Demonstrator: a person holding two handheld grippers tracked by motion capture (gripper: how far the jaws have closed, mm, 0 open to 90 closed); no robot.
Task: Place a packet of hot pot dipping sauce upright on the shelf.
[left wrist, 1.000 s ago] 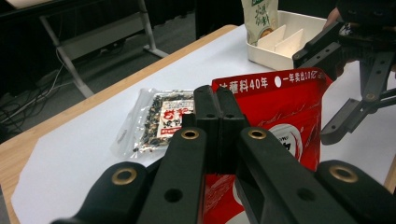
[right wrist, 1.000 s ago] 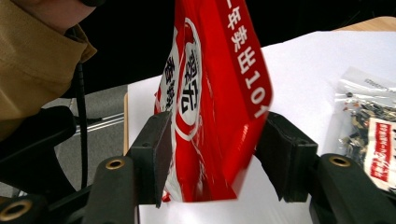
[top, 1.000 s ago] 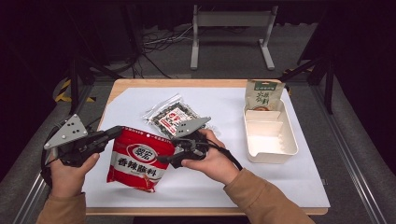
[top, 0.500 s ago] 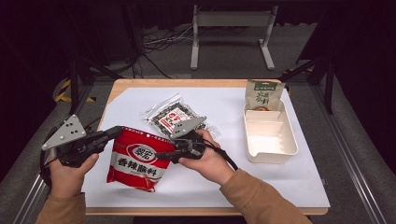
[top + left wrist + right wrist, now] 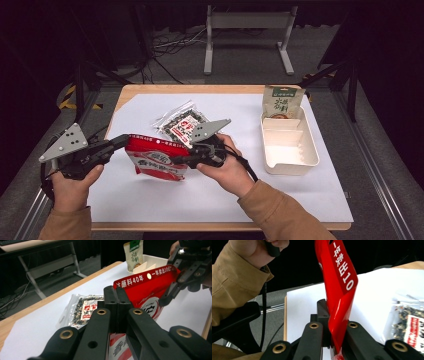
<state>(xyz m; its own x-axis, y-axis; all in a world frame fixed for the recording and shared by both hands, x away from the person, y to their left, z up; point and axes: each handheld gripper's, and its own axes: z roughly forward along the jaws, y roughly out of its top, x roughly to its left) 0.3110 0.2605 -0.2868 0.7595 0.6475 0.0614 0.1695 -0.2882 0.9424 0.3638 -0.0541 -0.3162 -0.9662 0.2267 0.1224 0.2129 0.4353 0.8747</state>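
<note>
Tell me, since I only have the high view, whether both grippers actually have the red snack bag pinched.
Observer: Yes. In the right gripper view the right gripper has just closed its jaws, and the red snack bag is clamped between them at its edge.
Operator: Check the left one.
Observer: In the left gripper view the left gripper is shut on the bag's top corner, beside the white printed band.
Operator: Look past the bag for me.
Observer: The left gripper view shows the green pouch standing upright in the white divided tray.
</note>
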